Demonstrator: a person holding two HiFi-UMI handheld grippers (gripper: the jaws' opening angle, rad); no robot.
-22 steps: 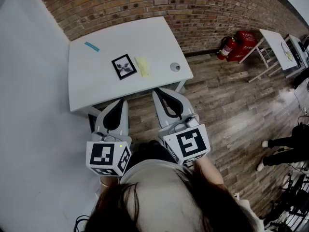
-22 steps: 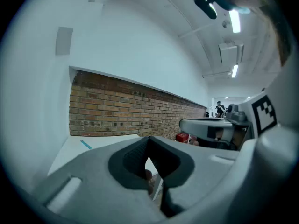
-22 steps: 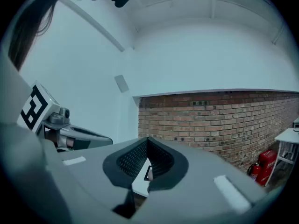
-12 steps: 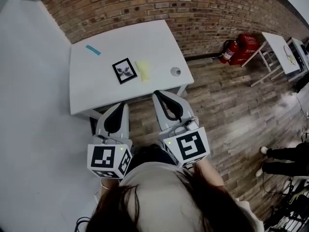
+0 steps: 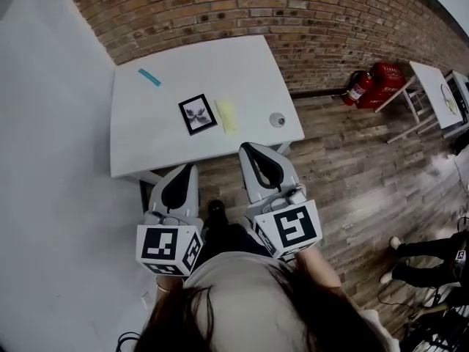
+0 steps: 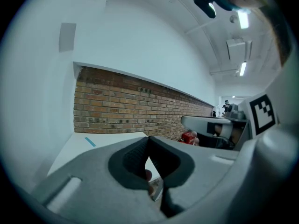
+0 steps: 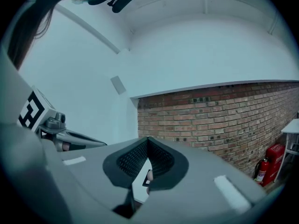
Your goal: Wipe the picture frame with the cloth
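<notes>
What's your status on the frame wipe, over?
Left gripper and right gripper shut, empty, short of the table. Picture frame flat on it; yellow cloth beside it, untouched. Nothing in the way.

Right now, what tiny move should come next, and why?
Probably reach the right gripper toward the yellow cloth, opening its jaws: it is shut, empty and short of the white table, where the cloth lies beside the black picture frame.
</notes>
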